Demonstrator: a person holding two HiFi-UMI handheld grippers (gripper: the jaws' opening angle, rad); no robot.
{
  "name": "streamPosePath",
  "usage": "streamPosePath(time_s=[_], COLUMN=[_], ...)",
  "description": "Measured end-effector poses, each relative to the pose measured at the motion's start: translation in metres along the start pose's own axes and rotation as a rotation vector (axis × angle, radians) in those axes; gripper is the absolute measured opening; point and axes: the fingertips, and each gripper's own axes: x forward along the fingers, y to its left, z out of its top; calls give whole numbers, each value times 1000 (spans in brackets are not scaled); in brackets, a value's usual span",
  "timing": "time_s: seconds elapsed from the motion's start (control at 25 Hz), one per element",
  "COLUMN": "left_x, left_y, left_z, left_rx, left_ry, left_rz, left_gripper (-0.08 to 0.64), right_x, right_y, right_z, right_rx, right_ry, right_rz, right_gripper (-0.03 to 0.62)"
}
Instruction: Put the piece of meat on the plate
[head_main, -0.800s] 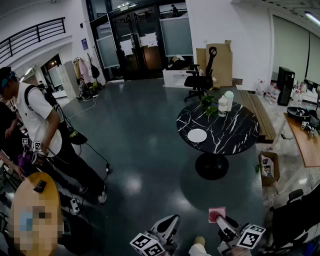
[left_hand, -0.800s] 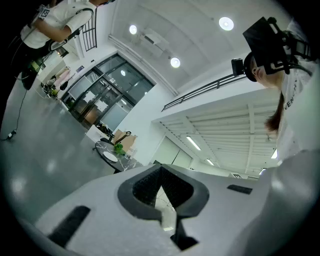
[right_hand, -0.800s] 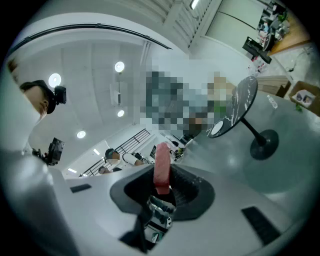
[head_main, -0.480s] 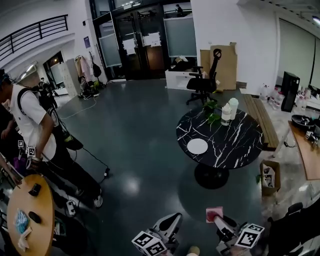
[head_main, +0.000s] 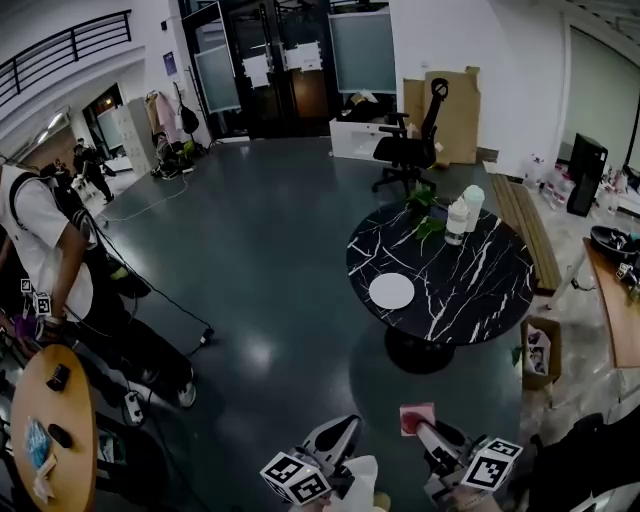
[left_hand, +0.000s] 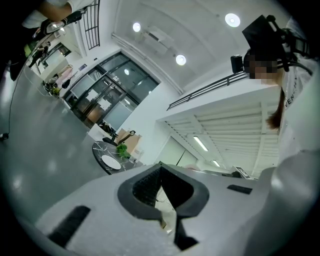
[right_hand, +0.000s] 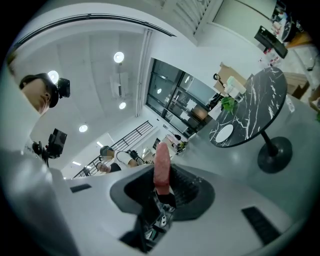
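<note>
Your right gripper (head_main: 425, 432) pinches the piece of meat (head_main: 415, 417), which sticks out past its tips. Just beside it, your left gripper (head_main: 338, 436) has its jaws pressed together, empty. Farther off, the white plate (head_main: 391, 291) sits on the black marble table (head_main: 480, 290), well apart from the meat.

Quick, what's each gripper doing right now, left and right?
Left gripper: closed, nothing between its jaws.
Right gripper: closed on the piece of meat.
</note>
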Motion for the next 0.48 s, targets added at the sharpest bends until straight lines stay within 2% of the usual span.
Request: streamPosePath(time_s=[0.24,0.48], left_x=[62,143], left_y=[55,114], left_z=[-2,25], left_rx=[-18,-1], left_ry=[37,82], left_rz=[-27,-57], left_gripper=[9,8], right_x=[39,109], right_y=[-55,-106], right_z=[27,68], right_rx=[13,0], right_ry=[2,13], right_rz=[-59,-98], right_gripper=[91,91])
